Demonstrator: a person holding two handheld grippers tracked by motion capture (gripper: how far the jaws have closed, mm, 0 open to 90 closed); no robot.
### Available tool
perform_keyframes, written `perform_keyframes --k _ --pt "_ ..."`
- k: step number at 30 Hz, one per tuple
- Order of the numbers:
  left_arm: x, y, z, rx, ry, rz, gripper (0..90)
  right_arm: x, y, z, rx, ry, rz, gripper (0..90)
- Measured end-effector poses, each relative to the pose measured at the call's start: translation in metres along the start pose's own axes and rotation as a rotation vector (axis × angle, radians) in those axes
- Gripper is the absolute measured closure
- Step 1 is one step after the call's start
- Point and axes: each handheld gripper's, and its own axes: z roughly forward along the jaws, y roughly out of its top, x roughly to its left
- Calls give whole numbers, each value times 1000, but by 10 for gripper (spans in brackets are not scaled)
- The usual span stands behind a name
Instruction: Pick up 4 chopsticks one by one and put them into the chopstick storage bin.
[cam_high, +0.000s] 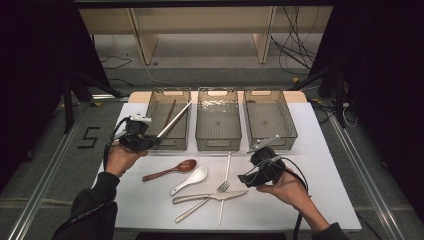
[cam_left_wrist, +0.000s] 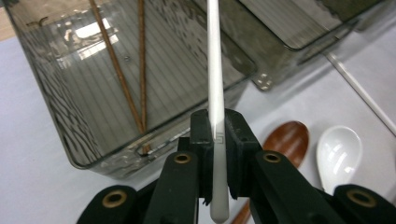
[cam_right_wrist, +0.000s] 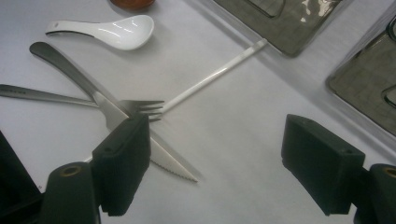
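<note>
My left gripper (cam_left_wrist: 215, 154) was clamped on a white chopstick (cam_left_wrist: 215, 70), its tip over the left bin (cam_high: 155, 131) holding brown chopsticks (cam_left_wrist: 140, 60). I judged lowering and releasing came next. My right gripper (cam_right_wrist: 215, 158) gaped empty.

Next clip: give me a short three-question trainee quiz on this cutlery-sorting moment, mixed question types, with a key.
1. True or false: the left gripper is shut on a white chopstick.
2. What already lies in the left bin? A) two brown chopsticks B) a fork C) a white spoon
3. Fill in: the right gripper hovers with its jaws ____ above the knife.

Key
1. True; the stick is clamped between the pads, pointing toward the left bin.
2. A; the brown chopsticks rest inside it.
3. Open; nothing is between them.
</note>
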Motion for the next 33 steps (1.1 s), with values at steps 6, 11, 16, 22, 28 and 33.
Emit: perform_keyframes --k 6,11,16,22,28,33 --pt "13 9 10 3 20 -54 826 -1 0 1 2 2 5 251" --pt "22 18 19 26 53 -86 827 -1 0 0 -2 7 4 251" --pt "32 24 30 47 75 -99 826 -1 0 0 0 8 5 250" --pt "36 29 38 75 100 -96 826 -1 0 0 1 14 5 249" --pt "43 32 46 105 104 -118 824 0 0 1 5 17 2 249" --pt "46 31 53 99 128 -125 814 0 0 1 8 20 2 251"
